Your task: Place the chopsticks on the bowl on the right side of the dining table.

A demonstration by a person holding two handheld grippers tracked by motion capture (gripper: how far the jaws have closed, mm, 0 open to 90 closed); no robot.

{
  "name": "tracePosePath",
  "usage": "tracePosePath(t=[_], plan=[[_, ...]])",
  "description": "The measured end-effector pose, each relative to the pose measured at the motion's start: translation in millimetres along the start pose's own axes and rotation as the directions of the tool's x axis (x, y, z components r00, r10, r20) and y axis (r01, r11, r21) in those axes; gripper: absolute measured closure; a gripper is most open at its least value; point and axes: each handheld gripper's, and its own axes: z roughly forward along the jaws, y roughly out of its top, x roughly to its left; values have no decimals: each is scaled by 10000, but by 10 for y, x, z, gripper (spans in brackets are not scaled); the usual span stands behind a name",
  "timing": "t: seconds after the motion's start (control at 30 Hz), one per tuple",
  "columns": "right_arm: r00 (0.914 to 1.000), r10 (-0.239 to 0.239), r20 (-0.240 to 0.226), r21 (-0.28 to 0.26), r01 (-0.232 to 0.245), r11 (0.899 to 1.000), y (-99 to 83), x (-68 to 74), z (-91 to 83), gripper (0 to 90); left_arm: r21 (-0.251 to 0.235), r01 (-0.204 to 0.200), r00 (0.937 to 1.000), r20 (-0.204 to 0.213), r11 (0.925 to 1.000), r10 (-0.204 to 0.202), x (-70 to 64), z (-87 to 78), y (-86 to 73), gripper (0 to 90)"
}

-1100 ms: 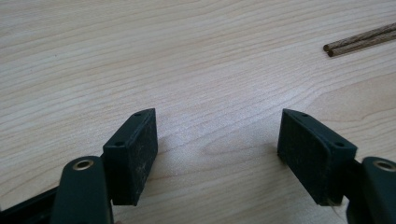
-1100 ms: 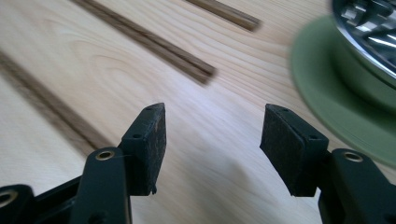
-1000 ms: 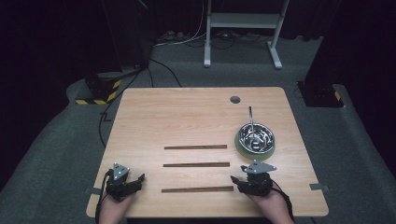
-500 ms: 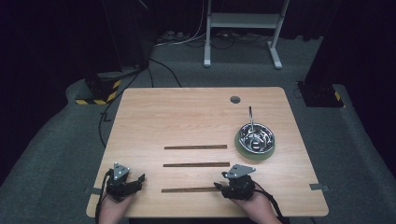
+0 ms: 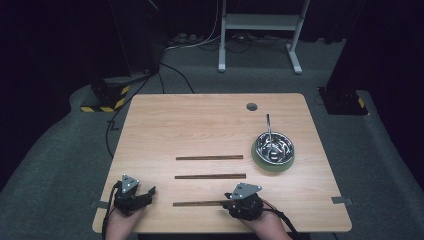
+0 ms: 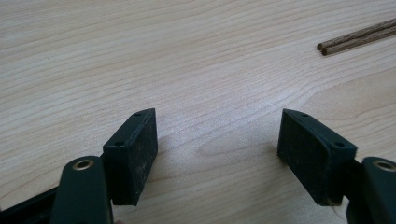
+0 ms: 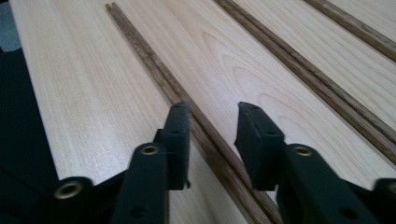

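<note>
Between the right tool's [image 7: 212,109] jaws, nearest chopsticks [image 7: 187,112].

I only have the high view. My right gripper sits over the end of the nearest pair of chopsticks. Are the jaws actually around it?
Observer: Yes. In the right gripper view the right gripper has one jaw on each side of the nearest chopstick pair, not closed on it.
Operator: Is it one stick or two there?
Observer: Two, lying side by side and touching.
Operator: And the left gripper?
Observer: The left gripper is wide open over bare table, with nothing between its jaws.
</note>
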Motion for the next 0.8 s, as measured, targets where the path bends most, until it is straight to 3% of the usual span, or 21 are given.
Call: tracePosePath(t=[0.1,0.37,0.8], plan=[[9995,-240,-196,80,241,9997,13,26,43,710,3,-8,10000,8,10000,8,0,0,0,286],[9972,-598,-444,477,619,9969,74,106,147,733,-6,-10,10000,29,10000,10,-2,1,1,286],[9970,-720,-284,584,736,9956,95,101,198,735,-5,-9,10000,28,10000,9,-2,1,1,286]])
